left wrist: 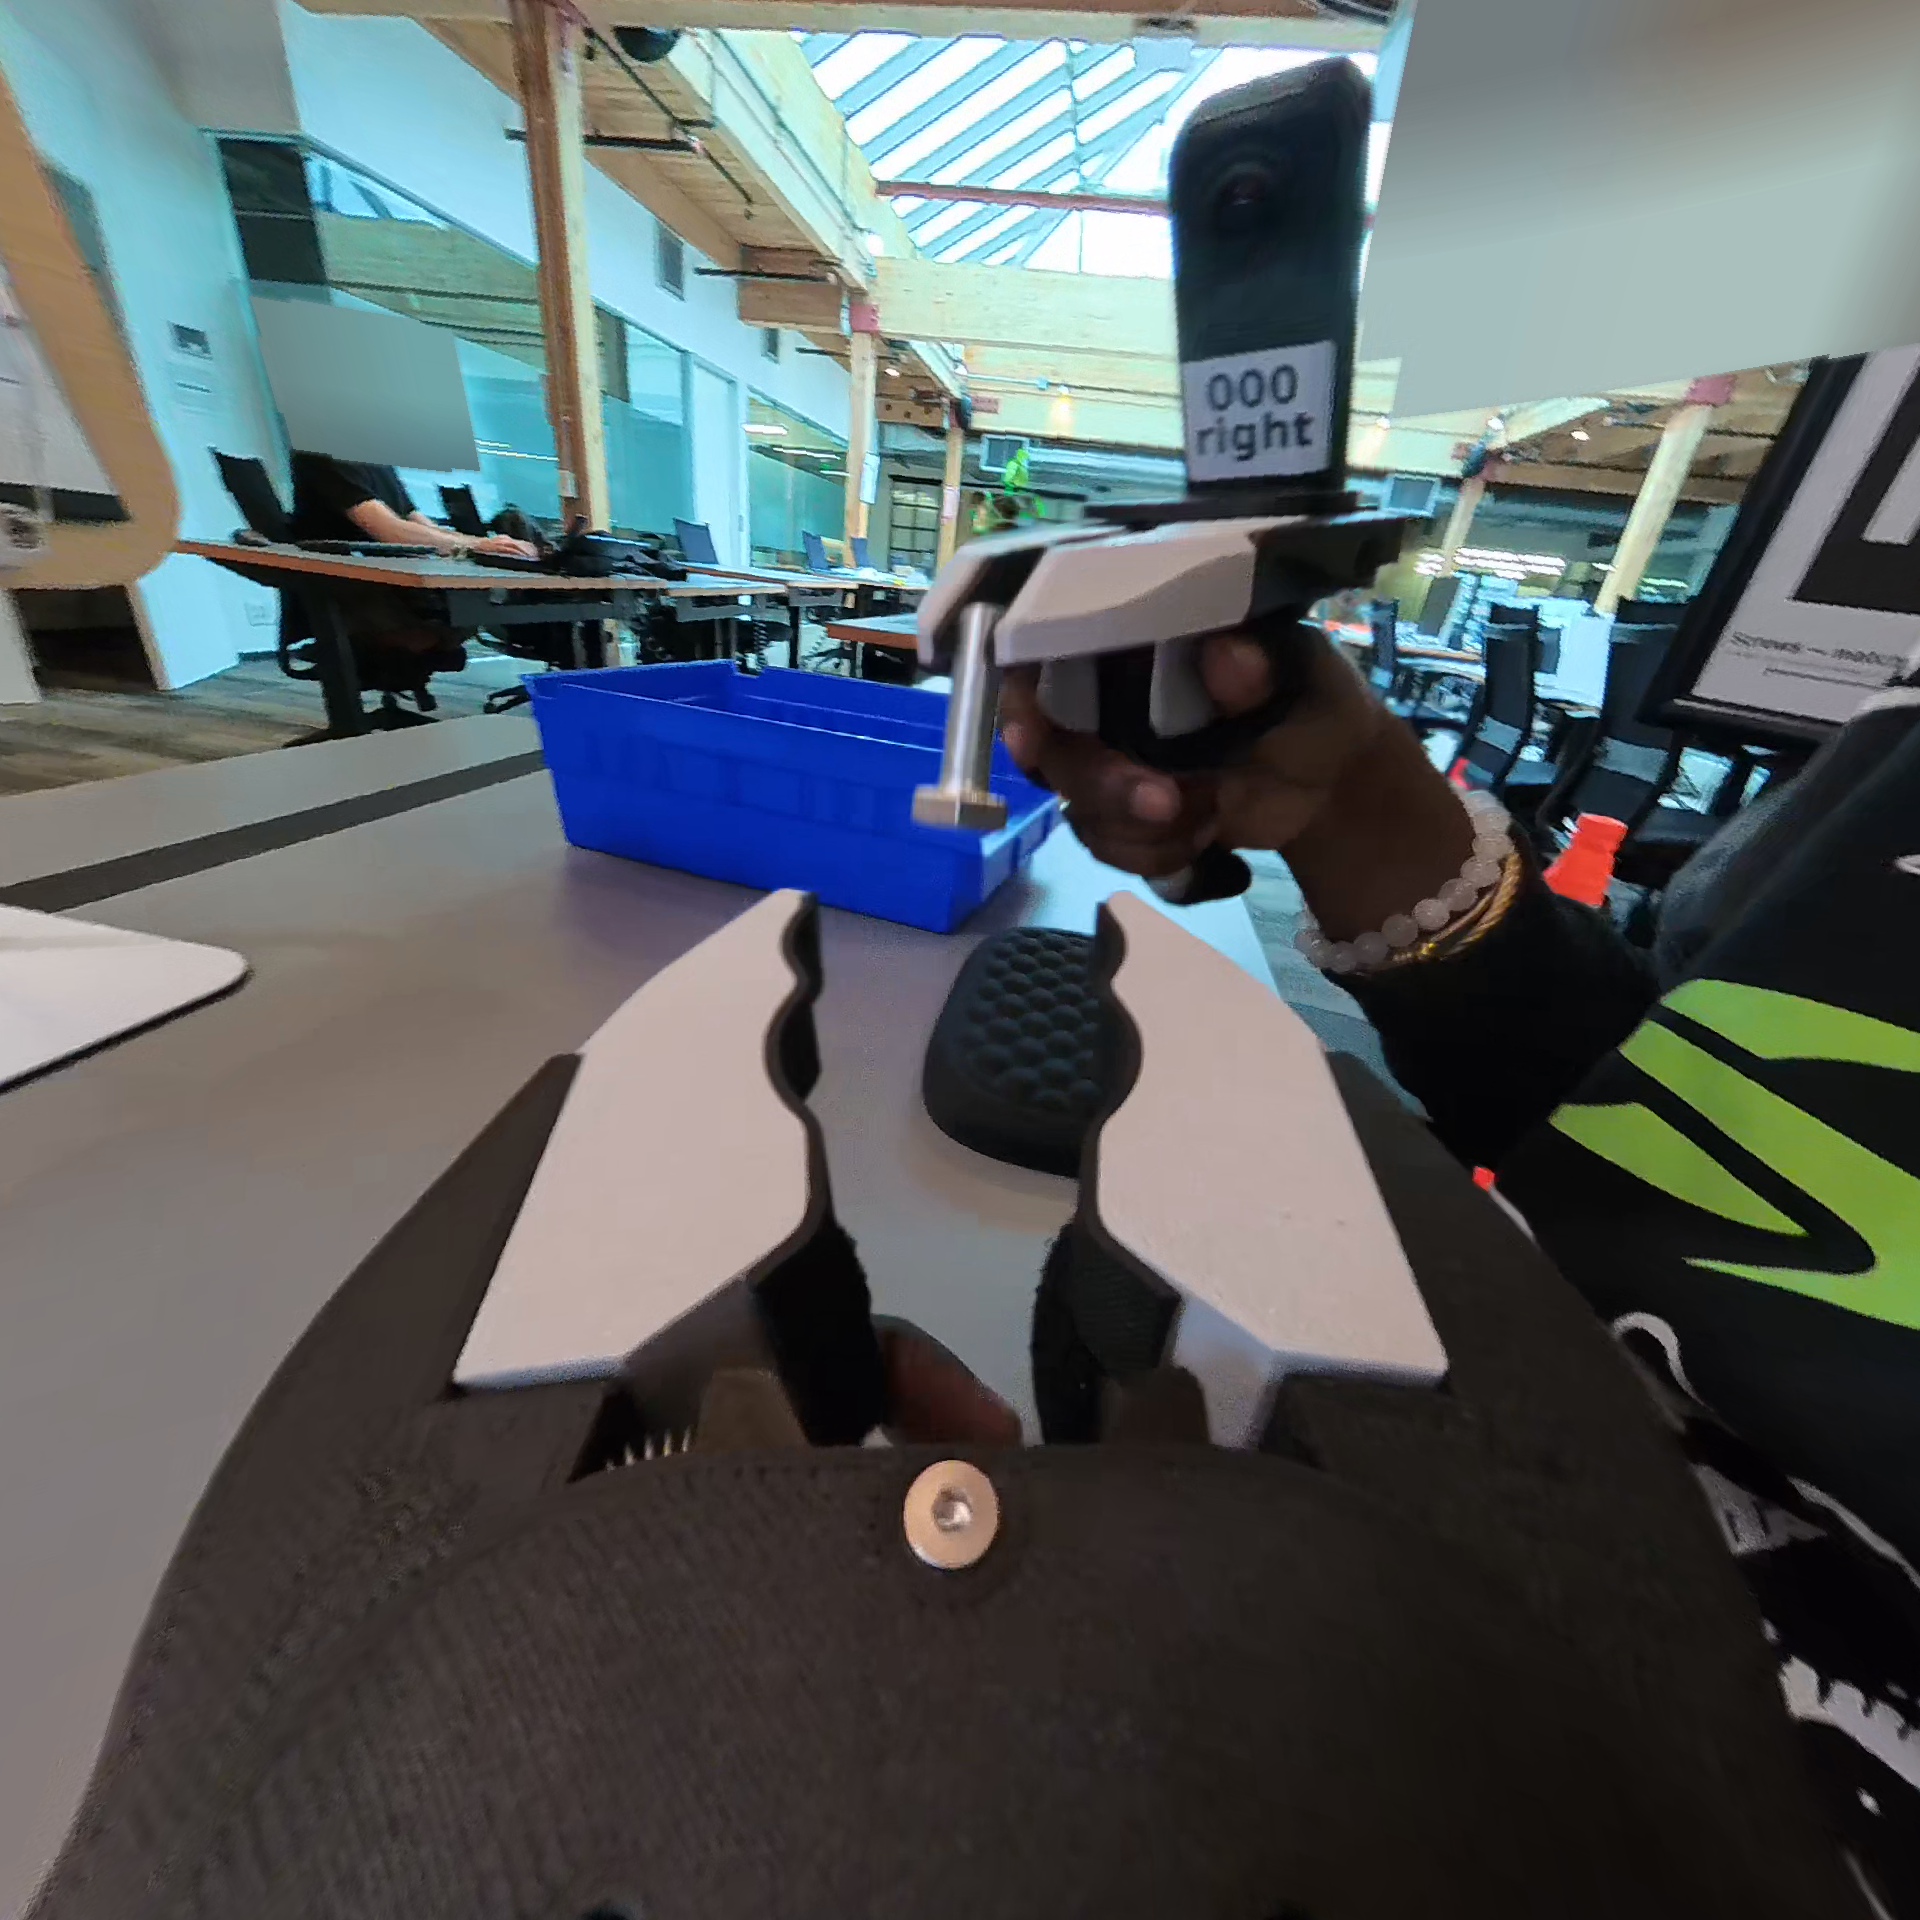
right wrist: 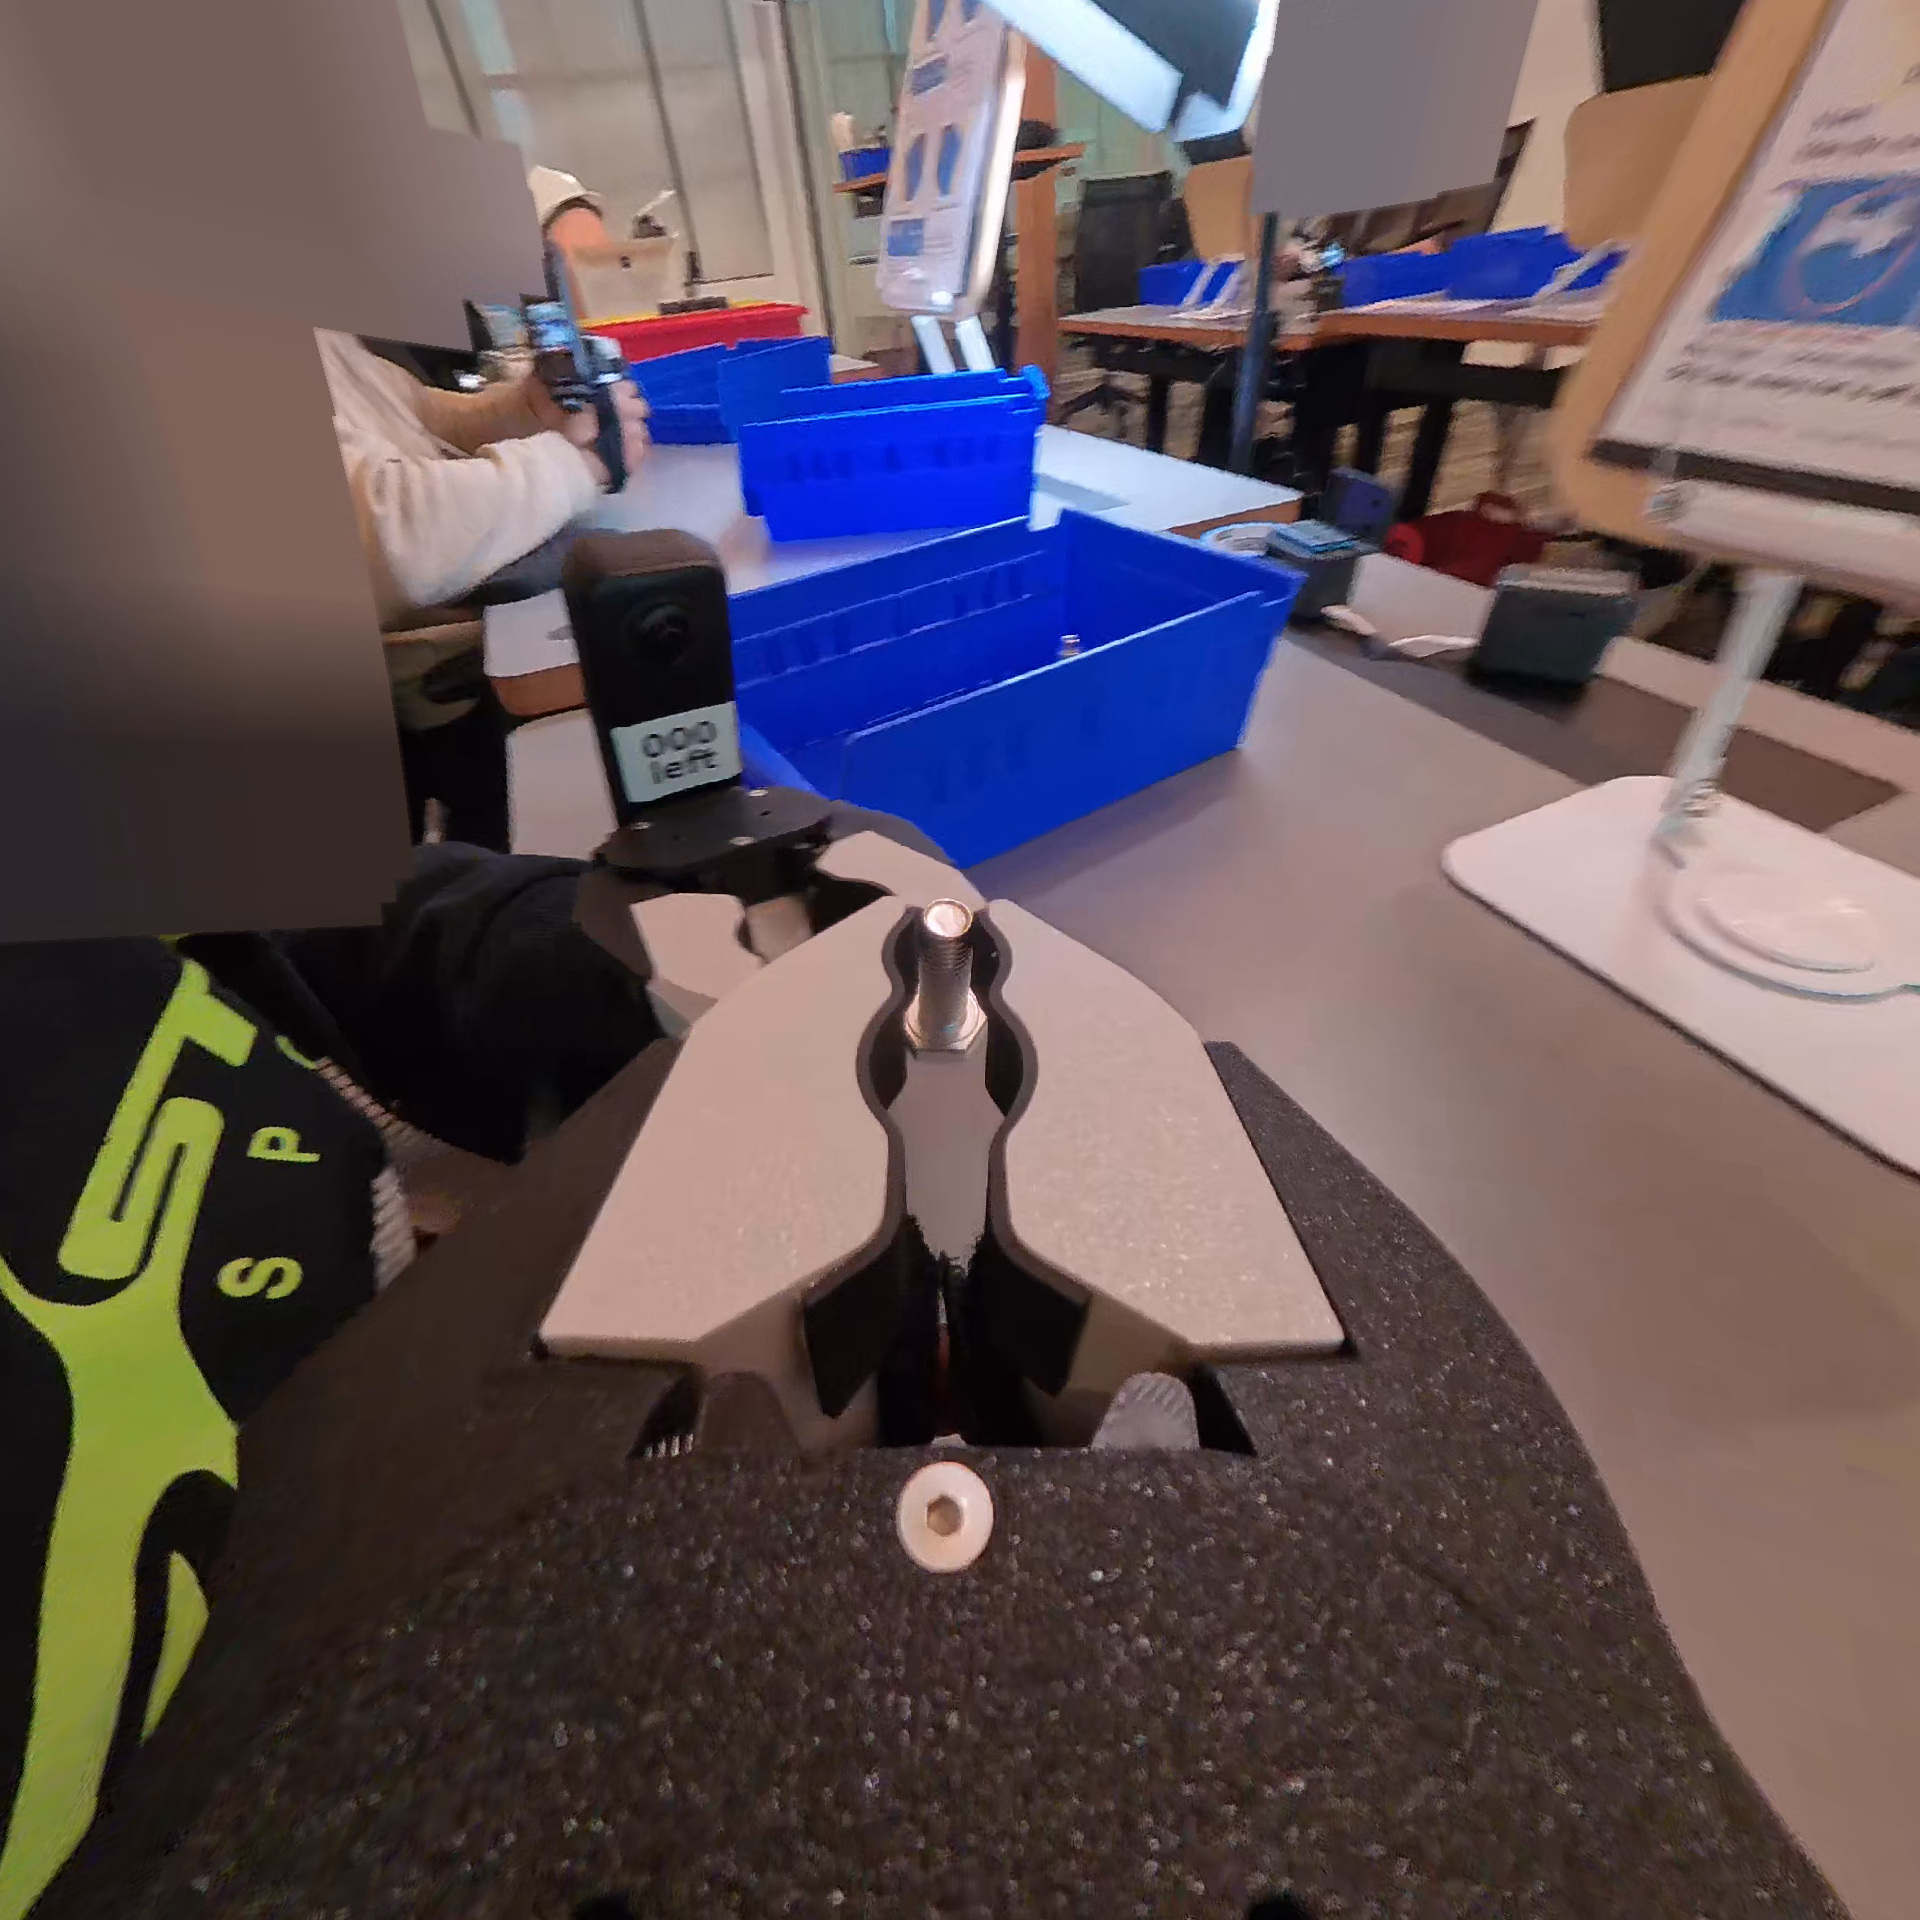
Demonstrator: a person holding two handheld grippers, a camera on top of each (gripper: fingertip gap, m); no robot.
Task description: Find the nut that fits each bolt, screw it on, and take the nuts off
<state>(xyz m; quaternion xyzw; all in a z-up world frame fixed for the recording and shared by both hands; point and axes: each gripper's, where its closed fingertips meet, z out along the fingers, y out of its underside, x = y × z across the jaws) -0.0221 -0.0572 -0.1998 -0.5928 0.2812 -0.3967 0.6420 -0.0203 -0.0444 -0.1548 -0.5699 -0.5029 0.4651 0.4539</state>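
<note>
The left gripper (left wrist: pixel 956 925) hovers low with its jaws spread apart, gripping nothing. The right gripper (right wrist: pixel 943 935), raised higher in a hand (left wrist: pixel 1195 769), has its jaws clamped together.

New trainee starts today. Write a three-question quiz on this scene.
1. True or false: the left gripper has its fingers apart and holds nothing.
2. What does the right gripper hold? A) a bolt B) a screwdriver C) a cup
3. What colour is the bin on the table?

Key: 1 true; 2 A; 3 blue.
</note>
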